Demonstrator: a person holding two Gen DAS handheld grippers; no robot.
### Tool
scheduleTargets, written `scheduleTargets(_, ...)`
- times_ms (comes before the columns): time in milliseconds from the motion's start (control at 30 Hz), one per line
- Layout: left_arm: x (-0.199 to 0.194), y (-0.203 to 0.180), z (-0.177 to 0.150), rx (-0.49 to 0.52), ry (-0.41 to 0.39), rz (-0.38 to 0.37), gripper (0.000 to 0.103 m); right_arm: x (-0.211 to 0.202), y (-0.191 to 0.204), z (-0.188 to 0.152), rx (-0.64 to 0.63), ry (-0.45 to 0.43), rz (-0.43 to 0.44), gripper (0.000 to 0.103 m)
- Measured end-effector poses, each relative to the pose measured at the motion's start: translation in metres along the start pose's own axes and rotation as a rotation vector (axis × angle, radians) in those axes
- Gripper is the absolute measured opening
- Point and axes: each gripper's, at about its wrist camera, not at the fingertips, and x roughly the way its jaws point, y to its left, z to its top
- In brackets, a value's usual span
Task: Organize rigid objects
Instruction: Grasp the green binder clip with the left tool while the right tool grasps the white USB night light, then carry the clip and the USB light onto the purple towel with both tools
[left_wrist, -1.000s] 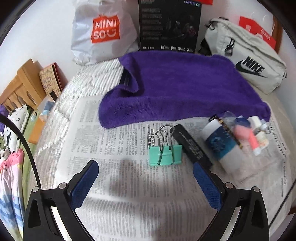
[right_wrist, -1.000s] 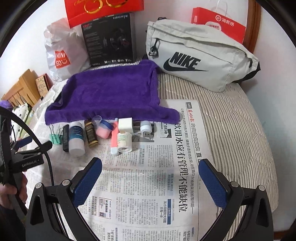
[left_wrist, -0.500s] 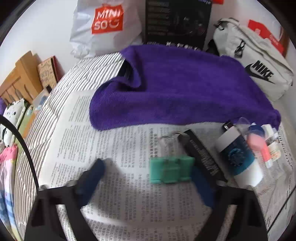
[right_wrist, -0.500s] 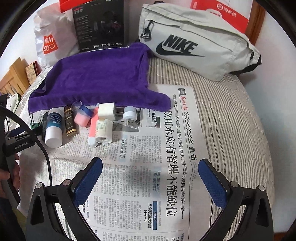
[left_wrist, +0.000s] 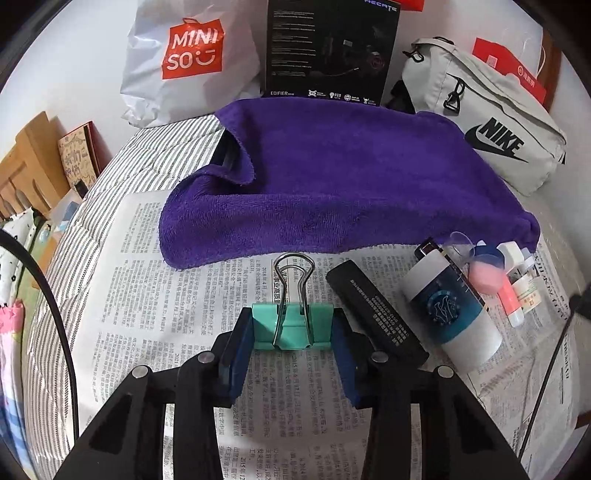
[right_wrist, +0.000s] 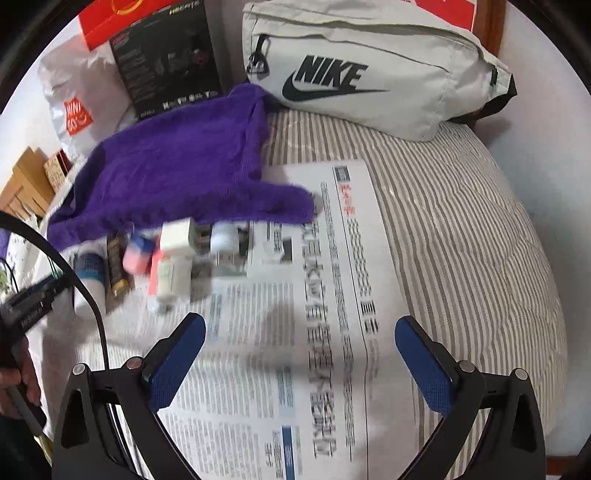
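Note:
A green binder clip (left_wrist: 266, 326) with a wire handle lies on the newspaper (left_wrist: 166, 295). My left gripper (left_wrist: 291, 321) is closing on it, and both blue pads touch its sides. Right of it lie a black flat stick (left_wrist: 373, 314), a white and blue bottle (left_wrist: 450, 306) and a pink tube (left_wrist: 508, 295). The purple towel (left_wrist: 332, 184) lies behind them. My right gripper (right_wrist: 299, 325) is open above bare newspaper (right_wrist: 317, 369), with nothing between its fingers. The row of small items, among them a white block (right_wrist: 177, 236), lies to its upper left.
A grey Nike bag (right_wrist: 369, 66), a black box (left_wrist: 328, 48) and a Miniso bag (left_wrist: 184, 62) stand at the back. The striped bed cover (right_wrist: 461, 240) falls away at the right. A wooden rack (left_wrist: 26, 173) is at the left. A hand (right_wrist: 14, 384) holds the left gripper.
The left jaws came in from wide apart onto the sides of the green clip. The right gripper moved closer to the newspaper, and its view is now blurred.

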Motion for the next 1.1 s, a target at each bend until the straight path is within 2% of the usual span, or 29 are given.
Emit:
scheduleTargets(133, 0.0, -0.001, 0.0, 0.003, -0.002, 0.0, 0.039, 0.016, 0.009, 0.016, -0.021, -0.006, 0.053, 0.092)
scheduleTargets(200, 0.001, 0.001, 0.0, -0.006, -0.003, -0.007, 0.039, 0.024, 0.017, 0.021, -0.061, -0.013, 0.078, 0.077)
scheduleTargets(300, 0.001, 0.001, 0.001, 0.0, 0.005, -0.006, 0.039, 0.04, 0.029, 0.025, -0.107, 0.018, 0.076, 0.062)
scheduleTargets(433, 0.002, 0.003, 0.001, -0.014, 0.012, -0.015, 0.039, 0.053, 0.037, 0.026, -0.129, 0.03, 0.074, 0.057)
scheduleTargets(600, 0.003, 0.003, 0.002, -0.016, 0.015, -0.016, 0.039, 0.059, 0.044, 0.031, -0.153, 0.01, 0.056, 0.056)
scheduleTargets(733, 0.004, 0.002, 0.003, -0.01, 0.014, -0.013, 0.039, 0.061, 0.046, 0.033, -0.166, 0.001, 0.052, 0.051)
scheduleTargets(900, 0.004, 0.002, 0.003, -0.006, 0.012, -0.011, 0.039, 0.062, 0.049, 0.037, -0.203, -0.007, 0.041, 0.027)
scheduleTargets(1100, 0.004, 0.003, 0.003, -0.006, 0.008, -0.015, 0.039, 0.065, 0.043, 0.042, -0.163, 0.008, 0.057, 0.027)
